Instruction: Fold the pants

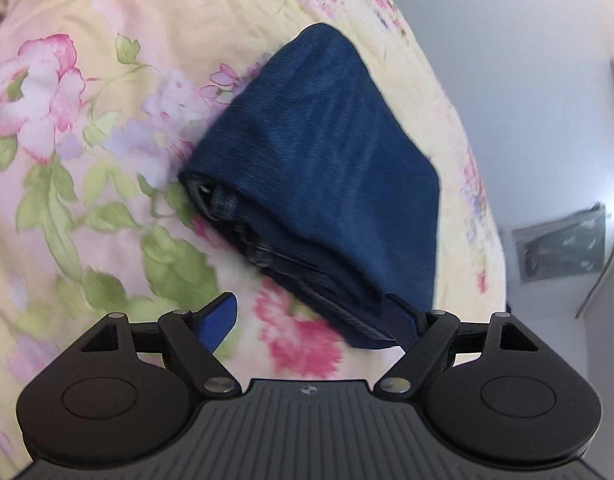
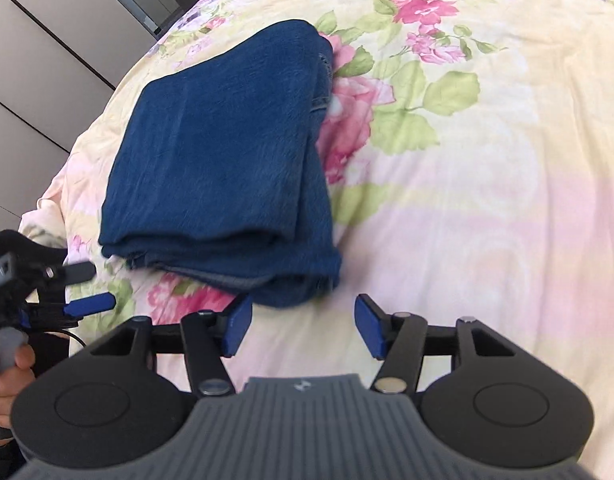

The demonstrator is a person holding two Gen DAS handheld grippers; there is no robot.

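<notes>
My left hand-held gripper [image 1: 311,320] hangs over the bed with its blue pads spread wide apart and nothing pinched between them. Its right pad [image 1: 399,320] sits just against the near corner of the pants [image 1: 323,160] in that view, though I cannot tell whether it touches the cloth; the left pad [image 1: 219,322] is over bare bedding. My right hand-held gripper [image 2: 303,326] is also parted, its two pads standing apart with only the bedspread [image 2: 487,200] showing in the gap; the near edge of the pants lies just ahead of its left pad.

The pants are dark blue denim, folded into a compact stack of several layers, lying flat on the floral bedspread of pink roses and green leaves on a pale yellow ground. From the right wrist view the stack's layered edges face me at the front, and a second stepped edge runs down its right side. From the left wrist view I look at it corner-on, with a thick rolled edge of seams showing at the left.

At the left edge of the right wrist view I can see my other gripper from the side, its blue pad pointing toward the bed, and my hand [image 2: 7,380] wrapped round its grey handle. Grey cabinet doors [image 2: 39,60] stand beyond the bed.
</notes>
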